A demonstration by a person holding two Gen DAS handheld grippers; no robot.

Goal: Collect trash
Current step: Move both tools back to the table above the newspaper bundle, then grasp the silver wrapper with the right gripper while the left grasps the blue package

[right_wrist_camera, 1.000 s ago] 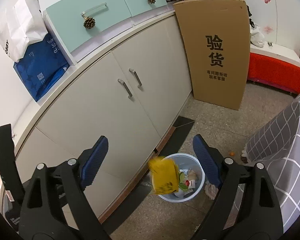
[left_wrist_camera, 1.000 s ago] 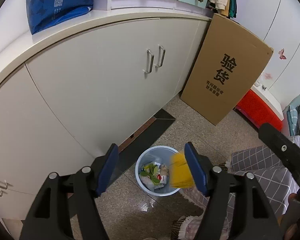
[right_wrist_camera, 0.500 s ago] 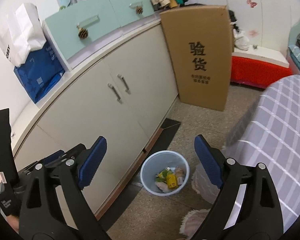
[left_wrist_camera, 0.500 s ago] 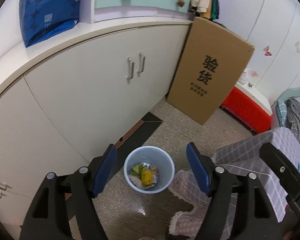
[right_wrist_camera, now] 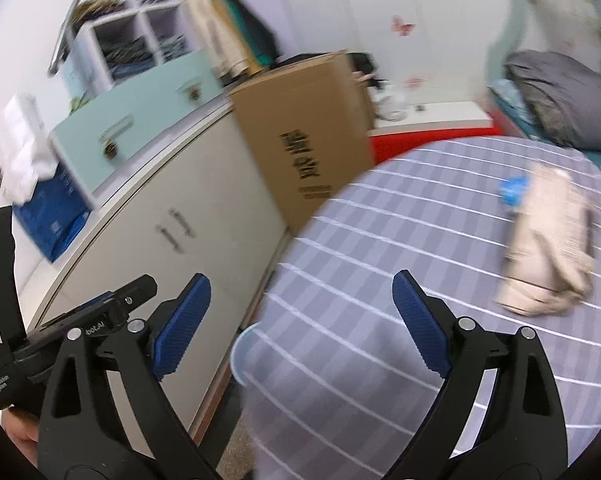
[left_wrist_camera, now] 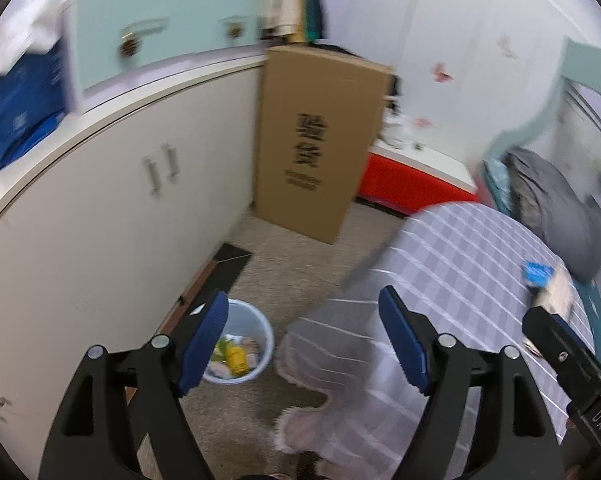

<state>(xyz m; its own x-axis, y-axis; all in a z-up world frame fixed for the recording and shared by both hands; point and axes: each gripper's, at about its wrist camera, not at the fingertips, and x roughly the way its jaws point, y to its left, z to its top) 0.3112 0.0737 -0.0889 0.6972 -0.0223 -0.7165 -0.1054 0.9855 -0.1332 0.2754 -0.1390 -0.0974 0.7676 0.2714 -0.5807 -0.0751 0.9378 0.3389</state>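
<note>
Left wrist view first: the left gripper (left_wrist_camera: 304,340) hangs wide open with nothing between its blue pads. Just below and beside its left finger sits the pale blue bin (left_wrist_camera: 265,340) on the floor, close against the white cabinet (left_wrist_camera: 100,240). Inside it lies a yellow packet (left_wrist_camera: 236,356) among other scraps, so some trash looks already collected. Ahead and to the right of the fingers spreads the checked bedspread (left_wrist_camera: 440,264), and far right on it there's a small blue scrap (left_wrist_camera: 536,271) next to a pale bundle, partly hidden by the other gripper's body. A tall cardboard box (left_wrist_camera: 320,144) stands straight ahead against the cabinet's end.

Now the right wrist view: the right gripper (right_wrist_camera: 300,320) is also spread wide and empty. Only a sliver of the bin's rim (right_wrist_camera: 240,344) peeks out between the fingers, low down, behind the bedspread's edge. Up and to the right of the right finger lies a beige crumpled bag (right_wrist_camera: 548,248), long axis running away from the gripper, far end touching the blue scrap (right_wrist_camera: 514,190). The picture is blurred, so whether the beige thing is trash or cloth I can't say. My read: those two pieces remain to be picked up; the job is partway.
</note>
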